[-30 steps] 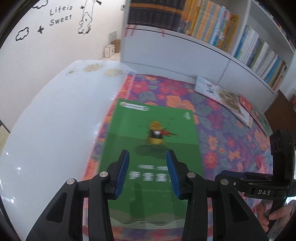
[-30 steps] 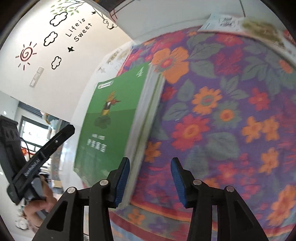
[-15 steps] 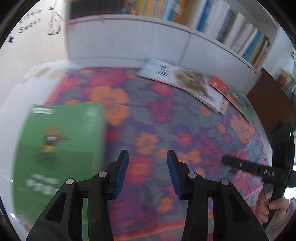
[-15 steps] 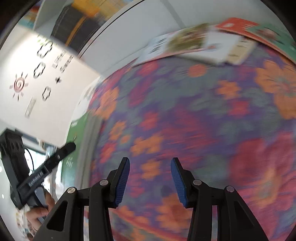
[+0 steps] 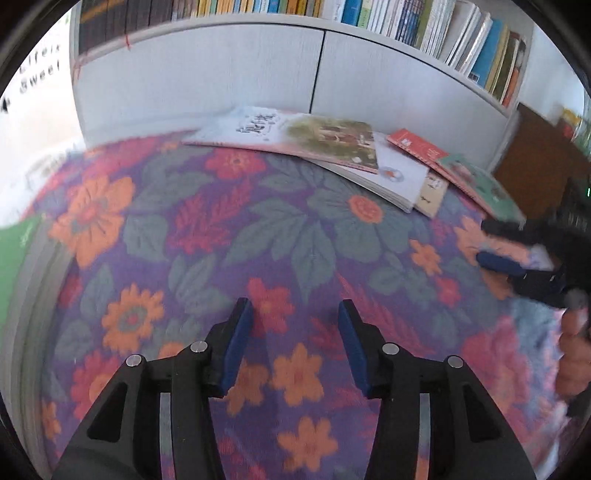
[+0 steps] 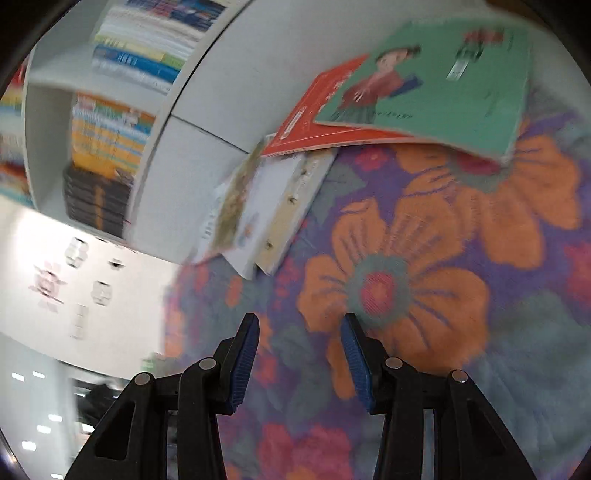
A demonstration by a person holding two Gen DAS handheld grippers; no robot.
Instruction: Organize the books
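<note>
Floral cloth [image 5: 229, 229] covers the table, with a loose pile of books [image 5: 332, 147] lying at its far edge below the bookshelf [image 5: 406, 22]; a green book [image 5: 14, 266] sits far left. Both the left gripper [image 5: 291, 321] and right gripper [image 6: 301, 339] hover with fingers apart, empty, the left's jaws having just been opening.

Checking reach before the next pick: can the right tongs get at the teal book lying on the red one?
Probably yes. The right tongs stand open and empty over the flowered cloth, and the teal book lies topmost ahead, overlapping the red book, with nothing between.
</note>
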